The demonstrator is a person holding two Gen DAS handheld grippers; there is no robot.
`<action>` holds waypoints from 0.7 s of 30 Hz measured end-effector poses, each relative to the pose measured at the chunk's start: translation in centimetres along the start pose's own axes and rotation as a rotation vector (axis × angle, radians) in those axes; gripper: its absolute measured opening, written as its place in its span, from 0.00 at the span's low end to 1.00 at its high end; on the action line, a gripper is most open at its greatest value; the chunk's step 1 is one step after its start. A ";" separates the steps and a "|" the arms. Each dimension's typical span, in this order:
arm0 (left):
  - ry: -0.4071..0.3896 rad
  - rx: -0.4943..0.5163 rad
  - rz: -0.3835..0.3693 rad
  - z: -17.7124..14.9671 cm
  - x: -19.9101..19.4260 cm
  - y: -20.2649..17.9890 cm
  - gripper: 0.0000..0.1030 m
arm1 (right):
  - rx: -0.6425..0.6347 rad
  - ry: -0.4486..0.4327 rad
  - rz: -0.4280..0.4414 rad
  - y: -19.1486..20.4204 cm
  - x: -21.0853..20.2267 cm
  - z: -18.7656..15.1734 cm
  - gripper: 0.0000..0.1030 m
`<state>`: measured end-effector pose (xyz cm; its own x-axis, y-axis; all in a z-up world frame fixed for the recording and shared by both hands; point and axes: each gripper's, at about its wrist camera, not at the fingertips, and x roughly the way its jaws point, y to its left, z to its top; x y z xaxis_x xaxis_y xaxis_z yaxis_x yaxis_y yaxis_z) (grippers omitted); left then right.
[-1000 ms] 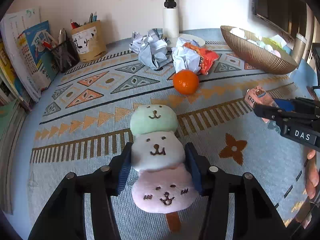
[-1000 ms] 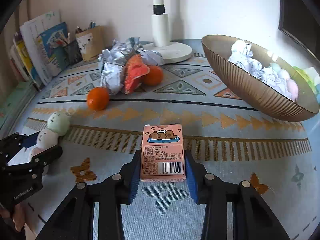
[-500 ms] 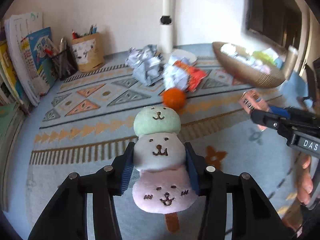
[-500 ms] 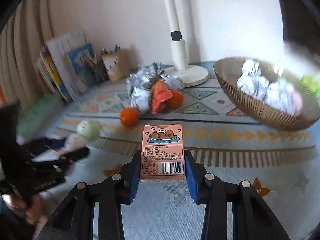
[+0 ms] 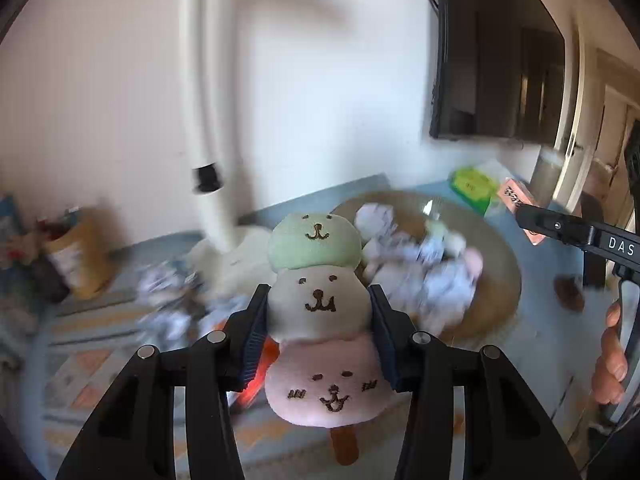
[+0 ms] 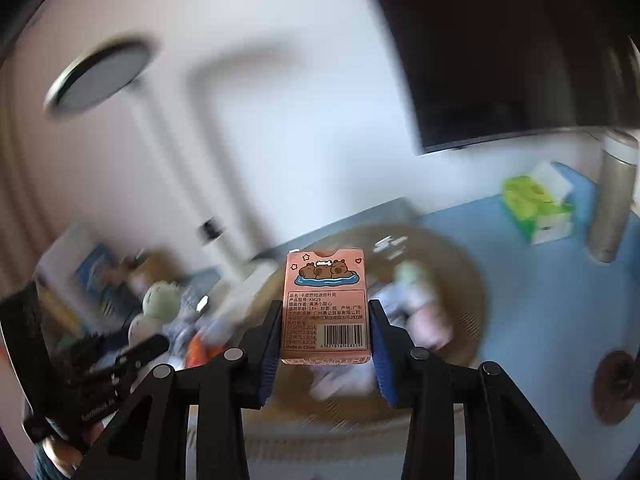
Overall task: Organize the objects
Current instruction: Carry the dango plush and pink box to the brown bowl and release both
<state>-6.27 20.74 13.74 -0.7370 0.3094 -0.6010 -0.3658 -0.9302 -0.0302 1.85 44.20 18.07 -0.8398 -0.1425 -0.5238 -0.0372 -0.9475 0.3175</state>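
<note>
- The soft toy (image 5: 318,312) is squeezed at its white middle ball between the pads of the left gripper (image 5: 318,316). Its long side runs from 6 o'clock, where the stick is, up to the green head at 12 o'clock.
- The pink card box (image 6: 324,306) is pinched at its lower sides by the right gripper (image 6: 324,336). It stands upright, top at 12 o'clock.
- The big woven bowl (image 5: 500,280) is seen just past the toy, from 12 to 2 o'clock of the left jaws. In the right view it lies straight ahead, behind the box.
- Both loads are judged to be meant for the bowl. Which hand is nearer cannot be told.
- Much is blurred. The paper balls (image 5: 432,264) in the bowl are smeared, and the bowl's near rim is hidden by the toy and the box.
- The hand (image 5: 610,356) on the right gripper is cut off at the edge.
</note>
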 end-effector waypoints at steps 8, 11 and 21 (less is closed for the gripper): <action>0.106 -0.051 -0.105 2.3 9.6 -2.0 0.43 | -0.063 0.048 -0.094 -2.3 6.8 5.3 0.38; 0.105 -0.029 -0.093 2.8 11.4 -2.6 0.46 | -0.105 0.056 -0.131 -2.0 9.2 5.7 0.38; 0.106 -0.084 -0.122 2.7 9.3 -0.7 0.74 | -0.131 0.046 -0.167 -2.7 9.9 5.1 0.62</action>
<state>-14.37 24.81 10.34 -0.6248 0.4023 -0.6692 -0.3966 -0.9018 -0.1718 -9.07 46.82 16.06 -0.8022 0.0094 -0.5970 -0.1006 -0.9877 0.1197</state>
